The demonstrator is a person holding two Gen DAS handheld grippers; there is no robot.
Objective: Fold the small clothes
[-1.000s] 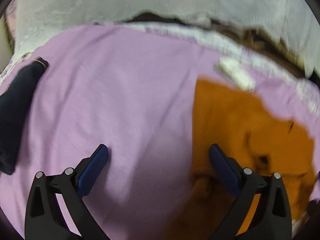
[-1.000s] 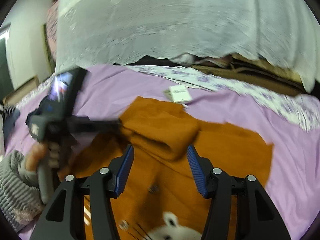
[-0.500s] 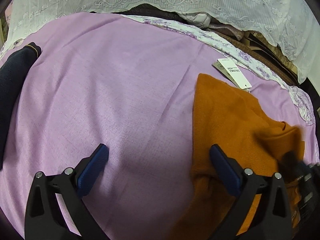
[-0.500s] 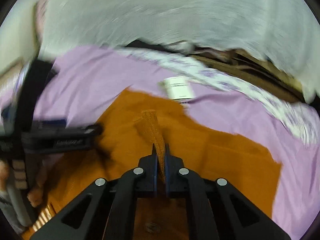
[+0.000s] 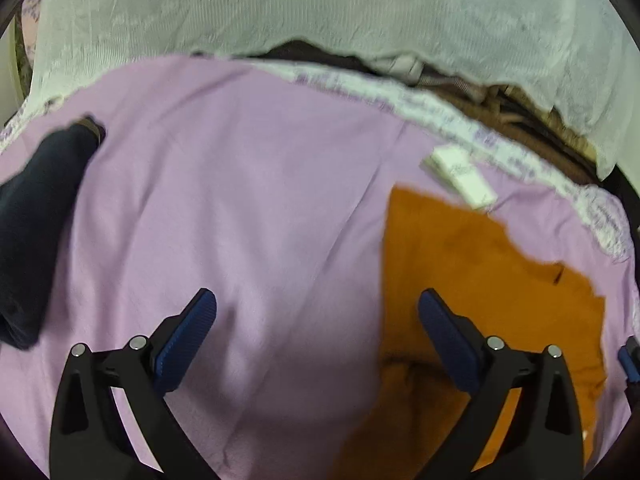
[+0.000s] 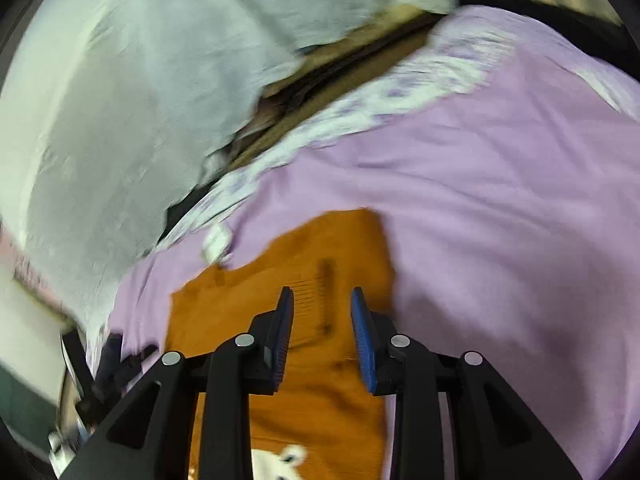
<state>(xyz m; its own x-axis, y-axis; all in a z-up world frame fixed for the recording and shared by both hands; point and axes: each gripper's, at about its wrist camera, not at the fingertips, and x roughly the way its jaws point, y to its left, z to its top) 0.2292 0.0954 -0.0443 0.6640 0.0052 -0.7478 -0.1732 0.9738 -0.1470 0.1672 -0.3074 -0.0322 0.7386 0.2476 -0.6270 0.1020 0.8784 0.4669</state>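
An orange garment (image 5: 480,272) lies flat on the purple sheet (image 5: 240,200), with a white tag (image 5: 460,178) at its far edge. My left gripper (image 5: 316,300) is open wide; its right finger hangs over the garment's left edge and its left finger over bare sheet, with nothing between them. In the right wrist view my right gripper (image 6: 321,296) hovers rolled over the orange garment (image 6: 248,312). Its jaws are opening and the pads press on nothing. A white animal print (image 6: 280,460) shows at the garment's near end.
A dark navy garment (image 5: 32,216) lies at the sheet's left side. White lace cloth (image 5: 320,8) hangs across the back, with brown clutter (image 5: 520,120) under its hem. A patterned white border (image 6: 360,112) runs along the sheet's far edge.
Half a second ago my right gripper was shut on a fold of the orange garment. It has since swung sideways, rolled and let the fold go. My left gripper rose slightly.
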